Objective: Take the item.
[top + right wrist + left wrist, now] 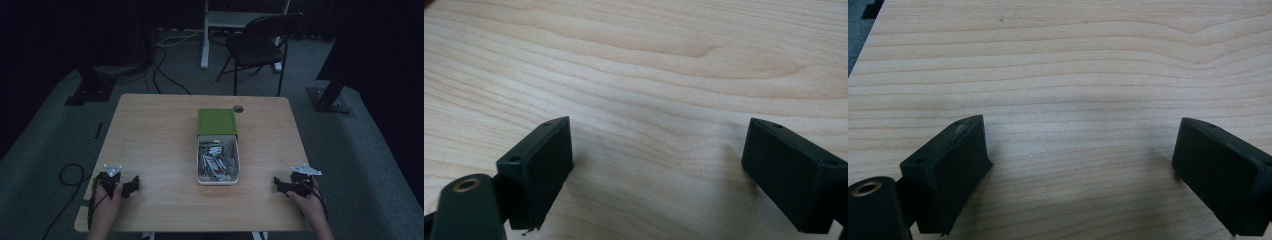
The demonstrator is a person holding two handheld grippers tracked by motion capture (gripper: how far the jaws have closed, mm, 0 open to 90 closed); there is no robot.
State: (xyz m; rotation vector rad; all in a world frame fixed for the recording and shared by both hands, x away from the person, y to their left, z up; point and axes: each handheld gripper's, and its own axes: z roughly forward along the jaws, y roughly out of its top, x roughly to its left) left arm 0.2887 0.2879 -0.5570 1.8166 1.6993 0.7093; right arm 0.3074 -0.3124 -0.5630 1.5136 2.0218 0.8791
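Observation:
A green box (216, 121) lies in the middle of the wooden table (150, 145). A white tray (218, 181) slides out of its near end, holding several small metallic and white pieces (217, 159). My left gripper (131, 186) rests at the near left of the table, held by a hand, its jaws wide apart over bare wood (1078, 145). At the near right my right gripper (280, 186) also stands open, and between its jaws is bare wood (656, 145). Both grippers point inward toward the tray and are well apart from it.
A small round hole (238, 108) sits in the table beside the box's far right corner. Beyond the table stand a black folding chair (257, 45), a white desk leg (205, 35) and dark stand bases (327, 97). Cables (165, 75) trail on the grey floor.

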